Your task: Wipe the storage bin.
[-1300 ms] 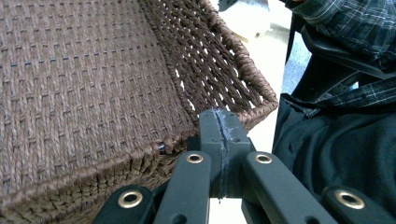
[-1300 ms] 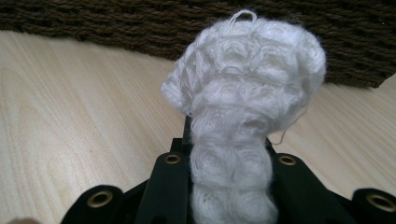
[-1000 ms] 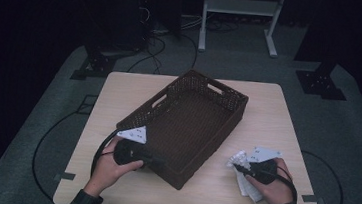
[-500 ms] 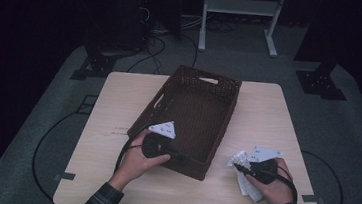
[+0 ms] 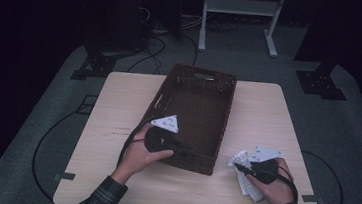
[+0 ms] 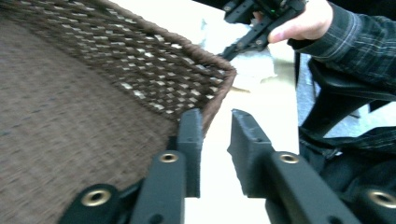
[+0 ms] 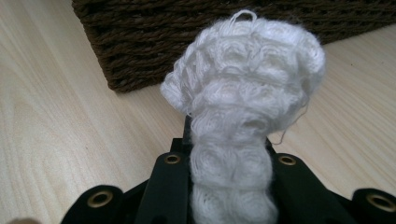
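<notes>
Swung round since a second ago, the woven basket [image 5: 195, 116] no longer lies slanted across the table [image 5: 118, 106]; its long sides now run near to far, with the near short wall close to the table's near edge and the handle slot at the far end. It sits at the middle of the light wooden top, dark brown and with nothing seen inside it.

Along with that turn, the left hand [image 5: 140, 154] has travelled rightward from the basket's left corner to its near wall. The left gripper [image 6: 215, 122] straddles the rim at the near right corner of the basket: one jaw inside against the weave, the other outside over the bare table. Its jaws have just been opening; a clear gap now shows between the outer pad and the wall, so the rim stands between them without being squeezed.

On the near right of the table, the right hand [image 5: 272, 183] has kept its place. The right gripper [image 7: 228, 140] pinches a white knitted cloth [image 7: 243, 79], its jaws closed on the bunched fabric, which bulges out past the tips in a soft crinkled knob. The cloth lies just right of the basket's near right corner, near it but apart from it.
</notes>
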Demonstrator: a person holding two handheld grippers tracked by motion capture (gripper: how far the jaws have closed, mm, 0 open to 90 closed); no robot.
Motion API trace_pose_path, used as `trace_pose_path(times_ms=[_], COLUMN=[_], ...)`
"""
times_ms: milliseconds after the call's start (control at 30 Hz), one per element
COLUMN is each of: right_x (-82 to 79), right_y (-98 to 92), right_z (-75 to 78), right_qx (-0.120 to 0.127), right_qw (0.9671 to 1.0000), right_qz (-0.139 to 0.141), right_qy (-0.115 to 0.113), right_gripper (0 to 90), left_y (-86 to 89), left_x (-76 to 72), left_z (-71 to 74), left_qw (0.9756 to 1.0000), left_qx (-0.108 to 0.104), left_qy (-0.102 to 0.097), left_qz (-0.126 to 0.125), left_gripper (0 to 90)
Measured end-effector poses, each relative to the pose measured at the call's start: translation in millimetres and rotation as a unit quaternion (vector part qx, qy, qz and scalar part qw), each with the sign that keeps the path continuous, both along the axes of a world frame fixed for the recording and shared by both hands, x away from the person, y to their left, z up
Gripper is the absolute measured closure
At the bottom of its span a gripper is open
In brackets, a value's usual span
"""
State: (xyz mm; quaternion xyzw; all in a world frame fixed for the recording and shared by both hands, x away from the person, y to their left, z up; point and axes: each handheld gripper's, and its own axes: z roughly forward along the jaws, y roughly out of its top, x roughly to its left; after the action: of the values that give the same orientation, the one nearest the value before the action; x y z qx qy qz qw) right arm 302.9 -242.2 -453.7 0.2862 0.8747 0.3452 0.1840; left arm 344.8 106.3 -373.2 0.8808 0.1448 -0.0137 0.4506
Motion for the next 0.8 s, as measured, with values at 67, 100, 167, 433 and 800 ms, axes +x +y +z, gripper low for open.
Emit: trace_pose_path(times_ms=[67, 100, 167, 433, 800], right_x=[-0.5, -0.8, -1.5, -0.9, -6.7], right_y=[-0.7, -1.1, -1.4, -2.5, -7.2], right_z=[0.1, 0.1, 0.3, -0.4, -0.8], right_qx=[0.001, 0.002, 0.004, 0.0, 0.001], right_qw=[1.0, 1.0, 1.0, 1.0, 0.9998], right_qz=[-0.002, -0.003, -0.007, -0.007, -0.018], right_qy=[0.0, 0.0, 0.001, 0.0, 0.002], right_gripper=[75.7, 75.7, 75.7, 75.7, 75.7], left_y=[11.5, 17.2, 26.7, 44.7, 28.4], left_x=[2.4, 3.4, 5.9, 14.1, 15.0], left_z=[2.1, 3.2, 4.3, -6.7, -10.9], left_qw=[0.9999, 0.9998, 0.9996, 0.999, 0.9984], left_qx=[-0.007, -0.009, -0.005, 0.013, 0.049], left_qy=[-0.001, -0.002, -0.007, 0.004, 0.007], left_qz=[0.011, 0.02, 0.026, 0.043, 0.027], left_gripper=[66.3, 64.4, 62.5, 58.9, 71.2])
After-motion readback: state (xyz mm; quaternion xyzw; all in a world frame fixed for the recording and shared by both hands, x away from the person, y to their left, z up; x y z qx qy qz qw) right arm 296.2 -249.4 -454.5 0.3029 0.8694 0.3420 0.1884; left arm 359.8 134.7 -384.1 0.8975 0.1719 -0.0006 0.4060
